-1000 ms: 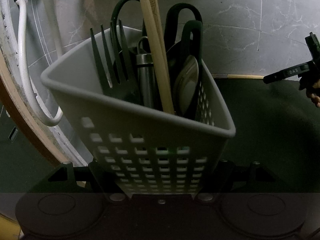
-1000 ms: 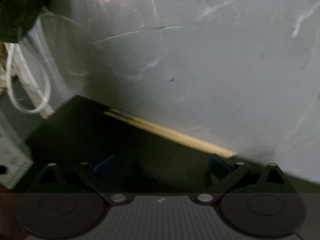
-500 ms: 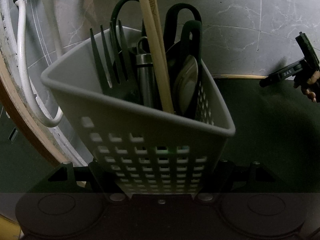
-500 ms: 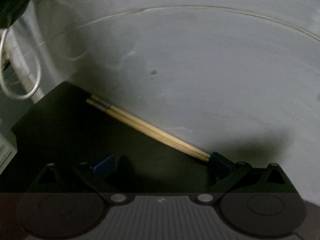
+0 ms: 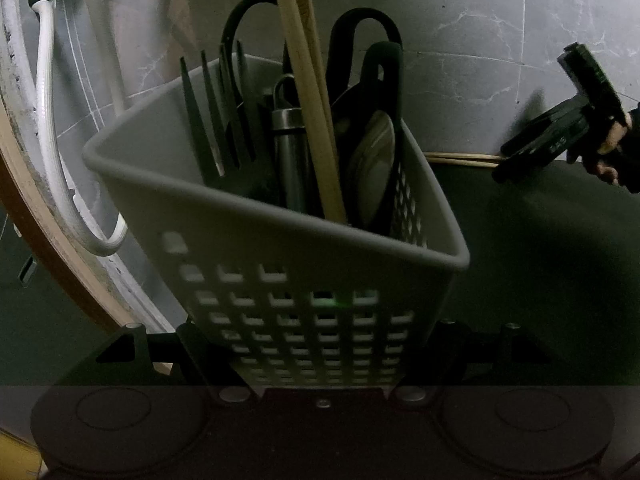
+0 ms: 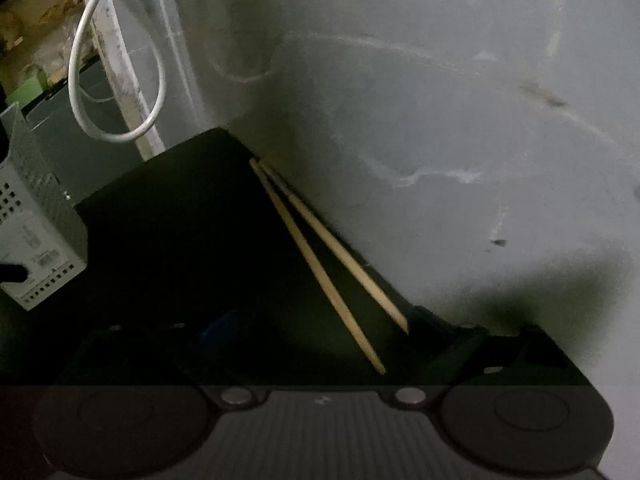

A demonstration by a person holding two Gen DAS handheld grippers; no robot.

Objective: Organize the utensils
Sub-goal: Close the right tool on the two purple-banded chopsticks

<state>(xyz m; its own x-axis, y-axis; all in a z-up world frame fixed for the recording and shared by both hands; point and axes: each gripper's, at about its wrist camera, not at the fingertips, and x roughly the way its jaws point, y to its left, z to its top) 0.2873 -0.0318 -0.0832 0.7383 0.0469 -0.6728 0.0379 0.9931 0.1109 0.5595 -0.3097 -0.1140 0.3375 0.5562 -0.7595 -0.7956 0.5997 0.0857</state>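
Now, at the counter: a dark work surface (image 6: 168, 240) runs up against a pale marbled wall (image 6: 440, 100), and the job of organizing utensils is well along, to judge by how full the holder is.
Caddy: a grey slotted utensil basket (image 5: 280, 264) stands upright, already packed with a dark fork (image 5: 208, 120), black-handled tools and one tall pair of chopsticks (image 5: 308, 92), handles up for easy reach.
Left gripper (image 5: 320, 360): clamped on the basket's lower walls, apparently to steady it for the next drop-in.
Loose pair: two wooden chopsticks (image 6: 332, 264) lie on the dark surface along the foot of the wall, well apart from the basket.
Right gripper (image 6: 316, 340): jaws wide but closing, the sticks' near ends between them; pads not yet pressing, nothing held.
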